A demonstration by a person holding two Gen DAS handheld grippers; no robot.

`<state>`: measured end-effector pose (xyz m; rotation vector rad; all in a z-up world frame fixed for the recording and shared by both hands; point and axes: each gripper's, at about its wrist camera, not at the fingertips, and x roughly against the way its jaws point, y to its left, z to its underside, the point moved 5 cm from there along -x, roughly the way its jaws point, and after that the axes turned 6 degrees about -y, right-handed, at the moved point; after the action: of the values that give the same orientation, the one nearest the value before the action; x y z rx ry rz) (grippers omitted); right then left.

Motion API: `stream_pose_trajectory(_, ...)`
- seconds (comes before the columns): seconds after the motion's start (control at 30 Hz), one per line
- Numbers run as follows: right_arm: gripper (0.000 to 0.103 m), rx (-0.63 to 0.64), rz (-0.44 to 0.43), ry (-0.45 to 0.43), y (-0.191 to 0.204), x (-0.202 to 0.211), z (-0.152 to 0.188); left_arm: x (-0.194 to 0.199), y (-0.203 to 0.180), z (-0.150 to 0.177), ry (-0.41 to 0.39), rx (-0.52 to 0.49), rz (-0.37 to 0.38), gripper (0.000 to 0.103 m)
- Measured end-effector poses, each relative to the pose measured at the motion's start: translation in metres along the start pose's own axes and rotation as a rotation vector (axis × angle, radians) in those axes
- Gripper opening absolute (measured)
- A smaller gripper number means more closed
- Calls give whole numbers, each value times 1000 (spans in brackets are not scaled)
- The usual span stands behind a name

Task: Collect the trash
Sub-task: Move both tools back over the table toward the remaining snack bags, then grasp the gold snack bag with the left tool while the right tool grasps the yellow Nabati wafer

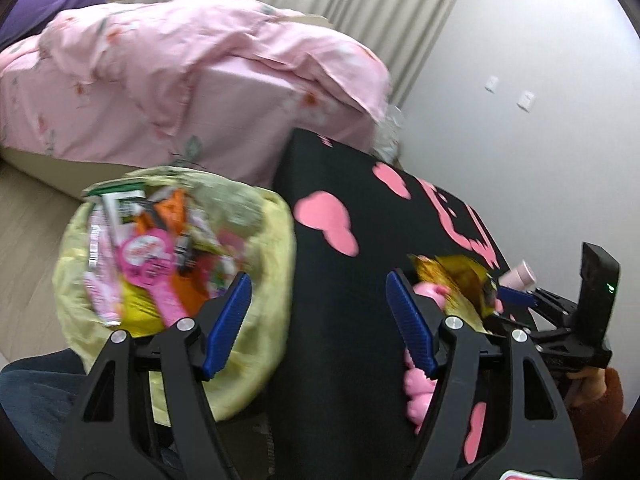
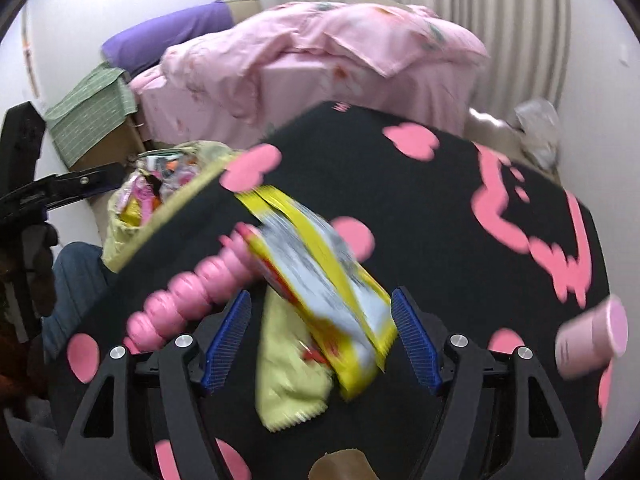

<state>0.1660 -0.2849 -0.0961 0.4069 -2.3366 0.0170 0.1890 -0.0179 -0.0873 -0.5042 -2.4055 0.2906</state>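
Two wrappers (image 2: pixel 320 280) lie on the bench (image 2: pixel 400 168) between the wide-apart jaws of the right gripper (image 2: pixel 320 344). If closed off-centre, only one may be caught. Left gripper (image 1: pixel 320 320) is spread, empty; bin (image 1: pixel 176 256) at 10 o'clock.

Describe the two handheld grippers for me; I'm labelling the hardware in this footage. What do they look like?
Both match: the left gripper and right gripper have black plastic linkage arms with triangular cut-outs, silver round pivot bolts, and blue ribbed finger pads. In the left wrist view, the right unit carries a black upright block with a small green light. No cables are visible.
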Motion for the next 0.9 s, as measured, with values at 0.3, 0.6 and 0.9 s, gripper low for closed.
stream_pose_trajectory(0.3,69,-33,69,-80,-33,17,15,-8,-54,8,40,-139,18,66)
stream_pose_trajectory(0.6,69,98,-16,-82,1,-9,-11,0,-60,-1,9,-143,-18,66)
stream_pose_trajectory(0.9,69,-150,160,-111,-74,3,-9,-16,-78,11,113,-85,102,66)
